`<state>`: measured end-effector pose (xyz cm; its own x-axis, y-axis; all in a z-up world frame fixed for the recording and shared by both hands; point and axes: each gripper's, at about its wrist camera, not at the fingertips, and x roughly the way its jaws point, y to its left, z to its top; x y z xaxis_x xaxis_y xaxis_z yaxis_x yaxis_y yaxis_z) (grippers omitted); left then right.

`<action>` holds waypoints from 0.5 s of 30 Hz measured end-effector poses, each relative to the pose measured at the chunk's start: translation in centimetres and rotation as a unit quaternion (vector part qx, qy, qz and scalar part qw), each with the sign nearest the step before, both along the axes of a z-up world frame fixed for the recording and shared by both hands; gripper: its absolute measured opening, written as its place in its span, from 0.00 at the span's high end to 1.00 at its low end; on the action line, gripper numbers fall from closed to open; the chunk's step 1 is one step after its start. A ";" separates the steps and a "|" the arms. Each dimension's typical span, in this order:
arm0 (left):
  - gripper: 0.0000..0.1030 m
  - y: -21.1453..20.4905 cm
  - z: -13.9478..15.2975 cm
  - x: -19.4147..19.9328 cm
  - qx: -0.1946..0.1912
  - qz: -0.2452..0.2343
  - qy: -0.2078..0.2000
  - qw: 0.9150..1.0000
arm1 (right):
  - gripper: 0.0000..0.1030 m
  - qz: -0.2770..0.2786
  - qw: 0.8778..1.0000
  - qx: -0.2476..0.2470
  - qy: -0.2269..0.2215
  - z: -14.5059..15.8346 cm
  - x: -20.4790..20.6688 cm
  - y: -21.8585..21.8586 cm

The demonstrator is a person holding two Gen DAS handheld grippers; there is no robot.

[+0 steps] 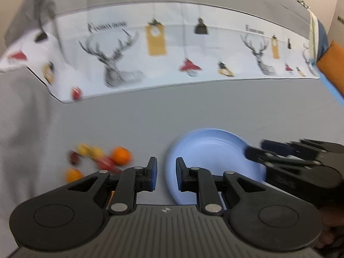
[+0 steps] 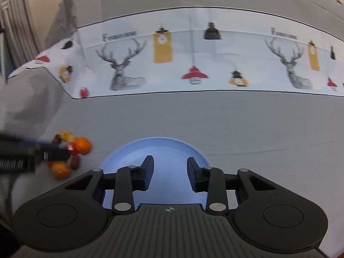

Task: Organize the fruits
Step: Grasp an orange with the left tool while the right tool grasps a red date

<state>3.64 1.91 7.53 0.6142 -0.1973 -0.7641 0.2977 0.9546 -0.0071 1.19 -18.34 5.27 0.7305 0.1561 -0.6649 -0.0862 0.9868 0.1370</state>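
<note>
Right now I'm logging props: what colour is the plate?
Light blue plate, clearest in the right wrist view.

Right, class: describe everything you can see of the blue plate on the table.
The blue plate is round, pale blue and matte, perhaps plastic, with a shallow raised rim. It lies flat on the grey tablecloth, right way up, and nothing lies in the part that shows. The right gripper is open above its near half; no contact shows. The pile of fruit lies apart, to its left.
</note>
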 end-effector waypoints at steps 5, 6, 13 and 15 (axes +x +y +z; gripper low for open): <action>0.80 6.8 -1.6 2.1 -0.055 0.098 0.033 0.993 | 0.62 0.032 0.999 0.016 -0.010 0.4 0.0 2.2; 0.80 8.2 -1.9 2.5 -0.083 0.119 0.040 0.989 | 0.62 0.038 0.999 0.016 -0.011 0.5 0.0 2.6; 0.79 14.1 -5.5 3.7 -0.159 0.228 0.101 0.955 | 0.65 0.091 0.996 0.020 -0.013 0.4 0.1 5.7; 0.76 14.3 -6.0 4.3 -0.163 0.231 0.114 0.952 | 0.65 0.109 0.994 0.018 -0.012 0.2 0.4 6.8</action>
<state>7.94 16.20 1.51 0.5186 -0.1953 -0.8324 -0.1985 0.9194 -0.3394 1.57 -11.58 5.46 0.6926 0.3361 -0.6383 -0.3011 0.9387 0.1676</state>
